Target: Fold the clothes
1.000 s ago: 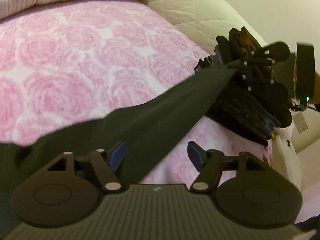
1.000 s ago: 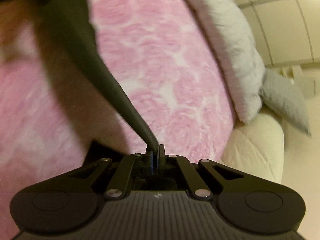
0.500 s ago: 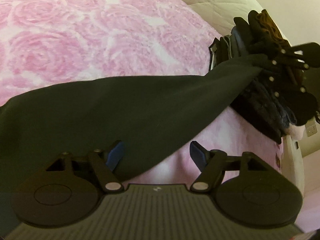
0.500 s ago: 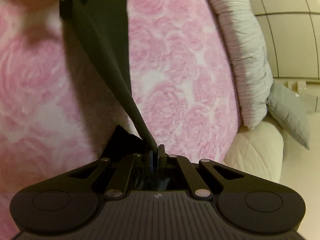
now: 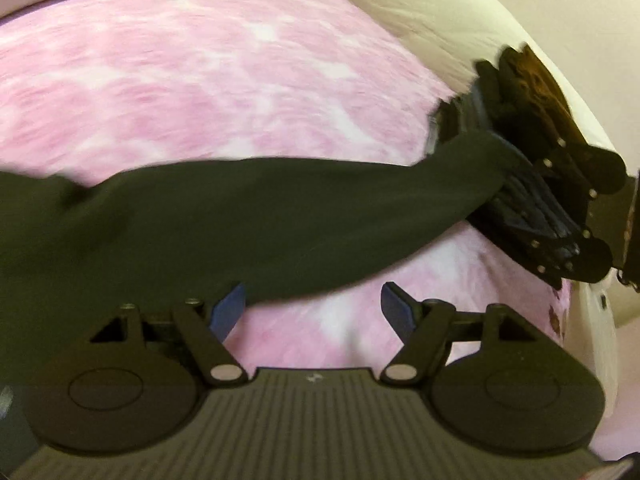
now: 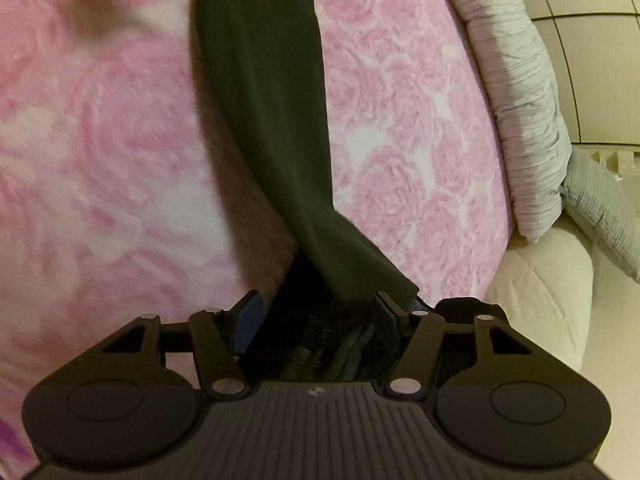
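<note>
Released by the right gripper (image 6: 316,312) — jaws opening — dark garment (image 6: 276,120) slackens (no legible writing); left gripper (image 5: 312,312) jaws stand apart.

Black garment (image 6: 276,128) ahead of claw; pink rose-patterned blanket (image 6: 408,120) beneath; grey ribbed pillow (image 6: 520,120) right; blue pads (image 5: 228,312) noted.

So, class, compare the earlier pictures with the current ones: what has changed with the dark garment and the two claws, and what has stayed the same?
The right claw, earlier pinched shut on the end of the dark garment, is opening; the cloth end lies loose between its spread pads. The garment, earlier stretched taut above the pink blanket, now lies lower and wider. The left claw stays open with nothing gripped, and the blanket is unchanged.
</note>
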The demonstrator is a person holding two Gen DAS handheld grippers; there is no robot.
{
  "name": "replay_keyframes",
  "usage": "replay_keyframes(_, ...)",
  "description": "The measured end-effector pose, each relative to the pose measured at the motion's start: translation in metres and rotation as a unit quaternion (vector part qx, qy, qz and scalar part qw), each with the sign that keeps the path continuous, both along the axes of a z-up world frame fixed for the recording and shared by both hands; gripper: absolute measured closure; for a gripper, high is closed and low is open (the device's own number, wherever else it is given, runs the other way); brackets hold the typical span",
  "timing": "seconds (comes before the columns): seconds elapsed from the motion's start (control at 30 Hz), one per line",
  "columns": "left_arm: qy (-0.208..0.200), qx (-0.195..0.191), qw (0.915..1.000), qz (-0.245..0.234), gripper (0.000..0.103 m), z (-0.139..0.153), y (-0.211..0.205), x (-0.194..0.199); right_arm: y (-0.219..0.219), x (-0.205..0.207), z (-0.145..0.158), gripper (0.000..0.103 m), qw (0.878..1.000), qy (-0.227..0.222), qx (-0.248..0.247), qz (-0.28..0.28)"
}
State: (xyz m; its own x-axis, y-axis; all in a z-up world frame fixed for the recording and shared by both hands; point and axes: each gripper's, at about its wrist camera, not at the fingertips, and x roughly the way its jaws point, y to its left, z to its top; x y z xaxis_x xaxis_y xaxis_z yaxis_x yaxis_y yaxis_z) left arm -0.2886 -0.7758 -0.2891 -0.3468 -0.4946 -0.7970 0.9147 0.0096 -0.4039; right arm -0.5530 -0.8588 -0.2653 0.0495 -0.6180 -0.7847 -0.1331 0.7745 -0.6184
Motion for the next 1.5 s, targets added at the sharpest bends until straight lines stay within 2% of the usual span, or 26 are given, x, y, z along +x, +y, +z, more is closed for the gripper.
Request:
replay_keyframes(0.13,-0.021,0.014,0.9969,0.075,0.032,0.018,0.051,0.039,0.009,0.015,0.013,0.044,0.998,-0.048,0.037,-0.014)
replay_keyframes(0.23,-0.04,0.023,0.9907,0.128,0.032,0.033,0.093,0.08,0.013,0.038,0.027,0.044,0.99,-0.105,0.083,-0.031)
replay_keyframes(0.4,-0.099,0.02,0.9772,0.187,0.031,0.064,0.157,0.167,0.018,0.101,0.046,0.044,0.97,-0.182,0.158,-0.04)
replay_keyframes(0.57,-0.155,0.014,0.9693,0.19,0.023,0.074,0.193,0.268,0.017,0.198,0.058,0.044,0.938,-0.249,0.237,-0.041)
replay_keyframes(0.67,-0.175,0.009,0.9679,0.18,0.023,0.063,0.203,0.34,0.015,0.258,0.055,0.044,0.932,-0.259,0.249,-0.045)
replay_keyframes(0.73,-0.18,0.012,0.9673,0.178,0.023,0.05,0.209,0.381,0.014,0.295,0.049,0.044,0.928,-0.263,0.256,-0.07)
replay_keyframes(0.83,-0.172,0.011,0.9664,0.191,0.023,0.029,0.216,0.437,0.02,0.345,0.034,0.044,0.92,-0.267,0.268,-0.107)
replay_keyframes(0.9,-0.159,0.005,0.9678,0.195,0.024,0.015,0.217,0.466,0.025,0.372,0.021,0.044,0.92,-0.265,0.267,-0.113)
replay_keyframes(0.97,-0.144,0.001,0.9719,0.186,0.034,0.001,0.212,0.484,0.029,0.391,0.008,0.043,0.919,-0.266,0.268,-0.116)
replay_keyframes(1.0,-0.134,0.0,0.9745,0.18,0.042,-0.006,0.209,0.492,0.03,0.399,0.003,0.043,0.919,-0.266,0.265,-0.119)
replay_keyframes(1.03,-0.127,0.0,0.9769,0.172,0.045,-0.012,0.205,0.496,0.031,0.408,-0.003,0.043,0.922,-0.262,0.258,-0.123)
replay_keyframes(1.1,-0.123,0.009,0.9807,0.152,0.045,-0.025,0.196,0.498,0.034,0.42,-0.01,0.043,0.922,-0.261,0.255,-0.129)
replay_keyframes(1.17,-0.127,0.018,0.9827,0.134,0.048,-0.038,0.189,0.496,0.038,0.422,-0.016,0.041,0.914,-0.267,0.27,-0.141)
replay_keyframes(1.23,-0.135,0.025,0.9825,0.126,0.062,-0.047,0.186,0.492,0.046,0.421,-0.024,0.041,0.911,-0.266,0.276,-0.15)
replay_keyframes(1.27,-0.14,0.023,0.9822,0.123,0.064,-0.049,0.186,0.492,0.049,0.418,-0.028,0.041,0.91,-0.266,0.278,-0.157)
replay_keyframes(1.33,-0.145,0.024,0.9811,0.126,0.081,-0.048,0.185,0.494,0.054,0.403,-0.029,0.041,0.902,-0.274,0.282,-0.179)
replay_keyframes(1.37,-0.146,0.025,0.9805,0.129,0.085,-0.047,0.185,0.496,0.054,0.393,-0.027,0.041,0.898,-0.284,0.277,-0.191)
replay_keyframes(1.5,-0.152,0.031,0.9789,0.133,0.087,-0.046,0.183,0.498,0.04,0.334,-0.009,0.034,0.879,-0.346,0.213,-0.25)
